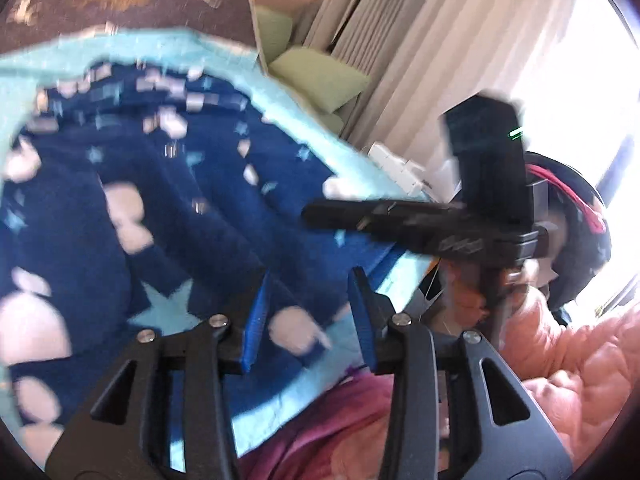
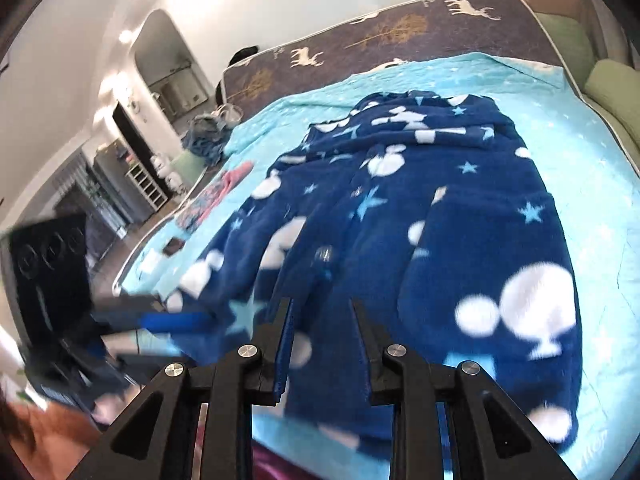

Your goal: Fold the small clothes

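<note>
A dark blue fleece garment [image 1: 160, 208] with white shapes and pale stars lies spread and rumpled on a light blue bedcover [image 1: 288, 120]. My left gripper [image 1: 308, 312] hovers over its near hem, blue pads apart, nothing pressed between them. My right gripper [image 1: 316, 214] reaches in from the right above the garment's edge. In the right wrist view the garment [image 2: 440, 200] fills the bed's middle and the right gripper [image 2: 322, 328] stands open just over its near edge, with fabric visible in the gap below. The left gripper [image 2: 200, 318] shows blurred at the left.
A person's quilted orange sleeve [image 1: 560, 340] is at the lower right. Green cushions [image 2: 612, 80] line the bed's right side. A small pile of clothes [image 2: 212, 196] lies near the bed's left edge. A brown mattress cover [image 2: 380, 28] with deer shows at the far end.
</note>
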Demonstrator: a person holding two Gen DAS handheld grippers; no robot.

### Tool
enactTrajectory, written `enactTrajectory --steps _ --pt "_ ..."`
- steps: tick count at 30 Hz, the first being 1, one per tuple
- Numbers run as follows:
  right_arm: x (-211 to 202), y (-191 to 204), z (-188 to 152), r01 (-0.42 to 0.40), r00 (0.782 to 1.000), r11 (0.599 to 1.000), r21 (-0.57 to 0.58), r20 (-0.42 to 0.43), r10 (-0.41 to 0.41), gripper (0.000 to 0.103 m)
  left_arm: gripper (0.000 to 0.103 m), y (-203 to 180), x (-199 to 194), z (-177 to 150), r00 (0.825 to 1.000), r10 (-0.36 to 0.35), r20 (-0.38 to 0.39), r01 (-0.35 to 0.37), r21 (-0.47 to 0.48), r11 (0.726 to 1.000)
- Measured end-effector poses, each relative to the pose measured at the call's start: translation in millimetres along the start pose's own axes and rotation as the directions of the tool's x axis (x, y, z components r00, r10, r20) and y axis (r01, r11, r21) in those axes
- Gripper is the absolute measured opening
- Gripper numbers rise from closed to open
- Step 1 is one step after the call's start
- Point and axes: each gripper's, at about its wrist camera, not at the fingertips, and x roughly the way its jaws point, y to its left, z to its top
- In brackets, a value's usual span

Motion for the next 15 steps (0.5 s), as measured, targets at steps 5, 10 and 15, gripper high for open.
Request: enactTrajectory --steps 5,10,15 --pt "-4.6 -19.1 -4.8 0.024 1.0 0.998 0.058 0.006 -0.024 0.027 0.032 24.3 34.6 -19.6 0.997 -0.005 -0.079 -0.003 -0.099 0.995" --pt "-39.5 -69.0 -28.0 0.146 0.988 0.973 0.18 0.023 -0.152 0.027 0.042 17.8 -35.8 -16.6 0.994 0.096 0.05 -0.093 -0.055 0.994" --pt "-80.9 -111.9 -48.2 0.224 0.966 0.924 0.309 0.056 -0.253 0.037 0.073 48.5 -98.8 -38.3 0.911 0.382 0.158 -0.367 -0.119 0.923"
